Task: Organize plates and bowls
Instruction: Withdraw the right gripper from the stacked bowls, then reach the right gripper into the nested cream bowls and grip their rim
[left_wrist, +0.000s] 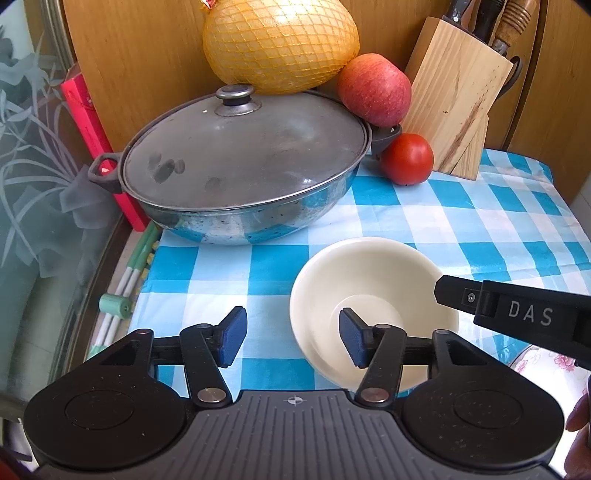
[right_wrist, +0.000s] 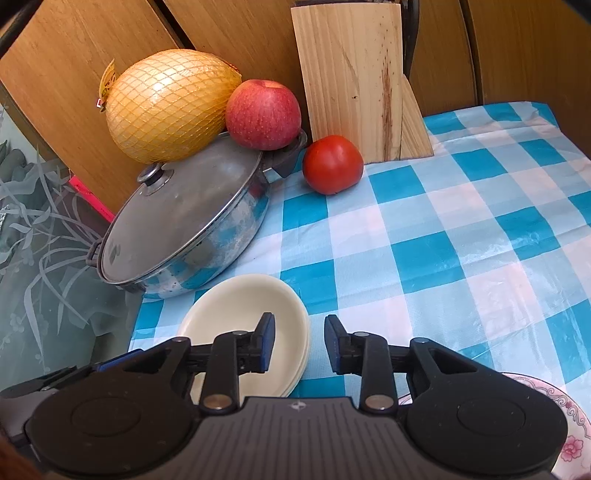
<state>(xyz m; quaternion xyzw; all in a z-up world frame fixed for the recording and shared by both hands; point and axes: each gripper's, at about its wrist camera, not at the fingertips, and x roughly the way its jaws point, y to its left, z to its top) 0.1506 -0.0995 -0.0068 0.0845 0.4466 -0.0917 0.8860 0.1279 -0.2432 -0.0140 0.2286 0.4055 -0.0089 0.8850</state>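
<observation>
A stack of cream bowls (left_wrist: 369, 273) sits on the blue-and-white checked cloth (left_wrist: 461, 229); in the right wrist view the bowls (right_wrist: 236, 306) show layered rims. My left gripper (left_wrist: 293, 336) is open astride the near-left rim, one blue pad inside the bowl and one outside, neither pressing. My right gripper (right_wrist: 299, 341) is open astride the right rim, with a gap on each side of it. One of its black fingers (left_wrist: 454, 295) reaches over the bowl's right edge in the left wrist view. A floral plate (left_wrist: 546, 365) (right_wrist: 569, 435) lies at the near right.
A lidded steel pan (left_wrist: 240, 162) stands behind the bowls, with a netted pomelo (left_wrist: 280, 44) and an apple (left_wrist: 375, 90) resting on it. A tomato (left_wrist: 406, 158) and a wooden knife block (left_wrist: 454, 99) stand at the back. The table edge runs along the left.
</observation>
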